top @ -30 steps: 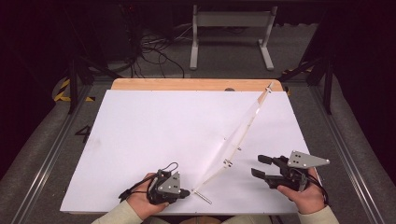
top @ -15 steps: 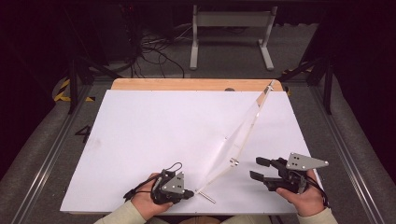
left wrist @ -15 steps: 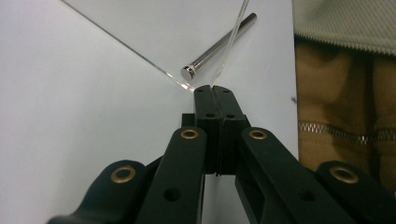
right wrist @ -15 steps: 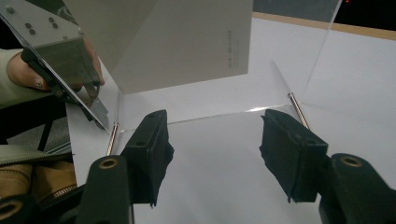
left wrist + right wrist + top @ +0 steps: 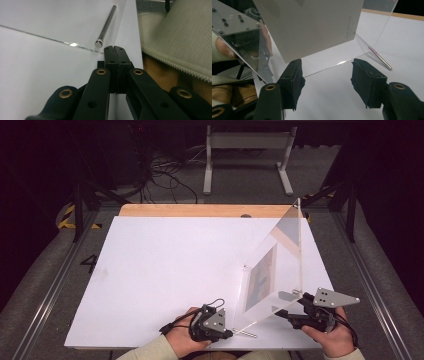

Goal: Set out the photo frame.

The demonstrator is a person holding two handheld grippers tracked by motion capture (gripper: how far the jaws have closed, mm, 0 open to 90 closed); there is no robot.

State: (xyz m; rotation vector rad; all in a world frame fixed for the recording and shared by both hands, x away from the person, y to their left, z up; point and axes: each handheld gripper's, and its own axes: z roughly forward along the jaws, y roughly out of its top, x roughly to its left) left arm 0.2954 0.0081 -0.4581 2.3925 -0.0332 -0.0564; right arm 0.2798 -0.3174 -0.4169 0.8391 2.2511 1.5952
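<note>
Since the clear stiff sheet (image 5: 280, 265) looks slick and brittle, take its lower edge just ahead of your spread right gripper (image 5: 290, 312); your left gripper (image 5: 227, 334) stays pressed together beside the metal pin (image 5: 106, 25).

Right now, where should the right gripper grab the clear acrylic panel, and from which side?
Probably the clear acrylic panel is best taken at its lower right corner, on the thin edge near the table. It stands tilted up, so only its edges offer two opposed faces. The right gripper, jaws open, already faces that bottom edge from the person's side; close across the sheet's thickness, clear of the metal pin.
</note>
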